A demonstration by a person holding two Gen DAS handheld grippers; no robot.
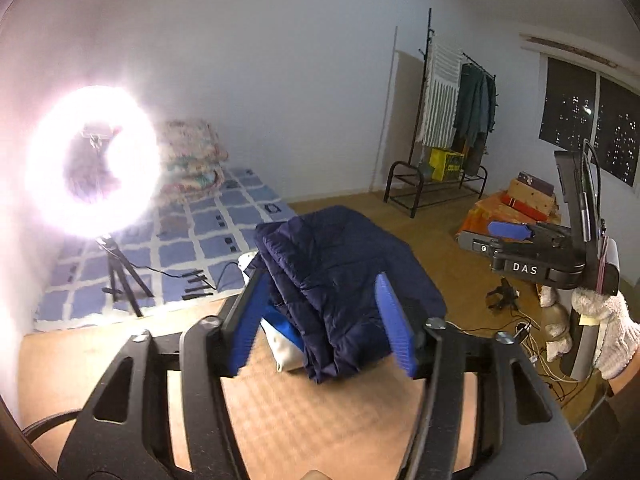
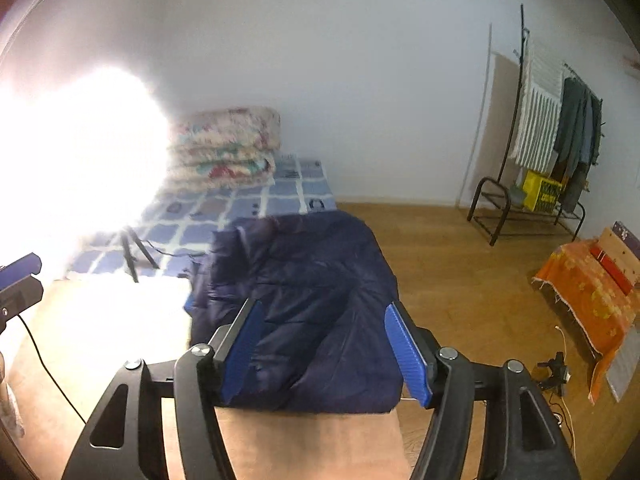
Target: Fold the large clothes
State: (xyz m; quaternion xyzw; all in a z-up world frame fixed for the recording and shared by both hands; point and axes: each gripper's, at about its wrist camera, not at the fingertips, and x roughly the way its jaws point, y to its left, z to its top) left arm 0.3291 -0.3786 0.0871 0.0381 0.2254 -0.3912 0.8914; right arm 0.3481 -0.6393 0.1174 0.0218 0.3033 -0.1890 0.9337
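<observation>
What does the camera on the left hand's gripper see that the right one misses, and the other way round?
Only the left wrist view shows the night window, the whole right gripper in a gloved hand, and the white-and-blue item under the jacket. Only the right wrist view shows the orange cloth's full spread. Both show the folded navy jacket, the ring light, the clothes rack and the checked mat.

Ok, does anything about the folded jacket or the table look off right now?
Yes. The navy jacket is folded but lies bunched on its left side, where layers slump unevenly over a white and blue item poking out beneath it. The fold's right side looks flatter. Both grippers hang clear, jaws open and empty.
</observation>
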